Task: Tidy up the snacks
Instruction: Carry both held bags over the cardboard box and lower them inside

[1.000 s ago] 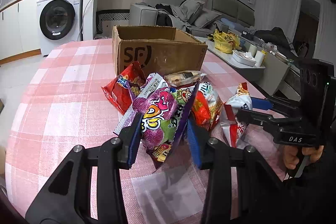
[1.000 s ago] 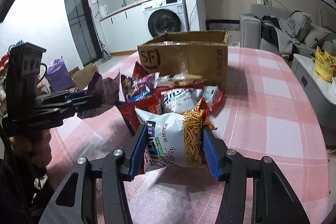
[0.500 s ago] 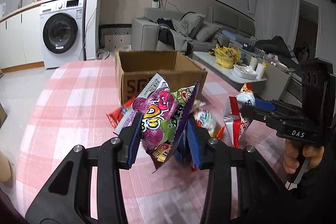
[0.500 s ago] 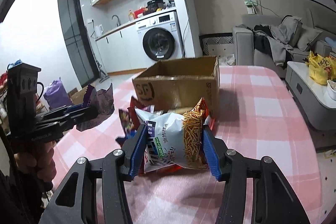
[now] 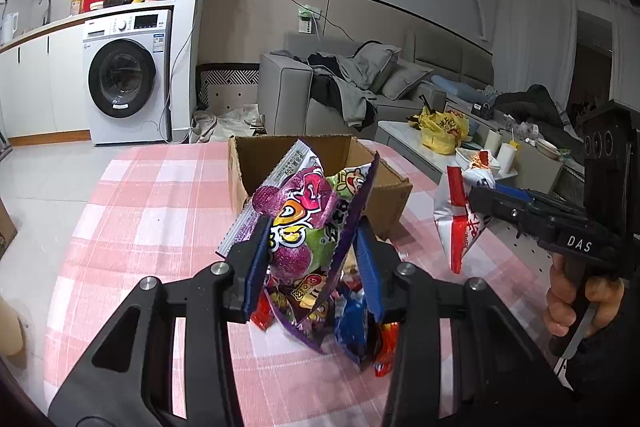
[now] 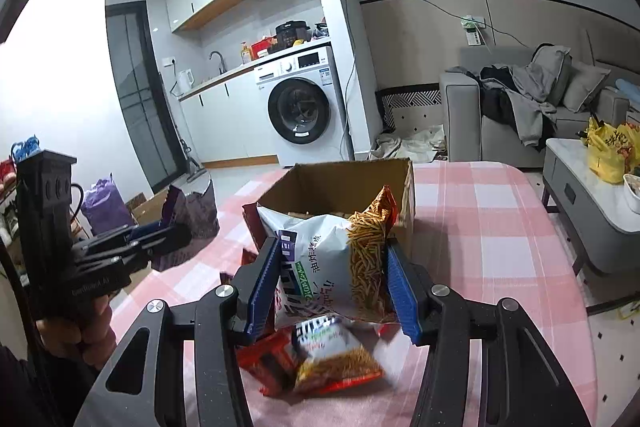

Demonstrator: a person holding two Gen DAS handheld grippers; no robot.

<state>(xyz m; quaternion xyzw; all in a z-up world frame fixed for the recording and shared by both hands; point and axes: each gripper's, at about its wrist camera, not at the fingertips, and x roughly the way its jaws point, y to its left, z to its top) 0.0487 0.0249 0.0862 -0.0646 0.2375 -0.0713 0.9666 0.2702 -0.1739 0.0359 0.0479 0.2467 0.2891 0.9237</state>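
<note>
My left gripper is shut on a purple candy bag and holds it in the air in front of the open cardboard box. My right gripper is shut on a white bag of fried potato sticks, also raised before the box. The right gripper and its bag show at the right of the left wrist view; the left gripper shows at the left of the right wrist view. Several snack bags lie on the pink checked table below.
A washing machine and kitchen counter stand behind the table at the left. A grey sofa with clothes and a low white table with a yellow bag stand at the right. The table's edge curves off at the right.
Both grippers have risen from the pile with their bags and moved nearer the box. The remaining snacks now lie below the fingers.
</note>
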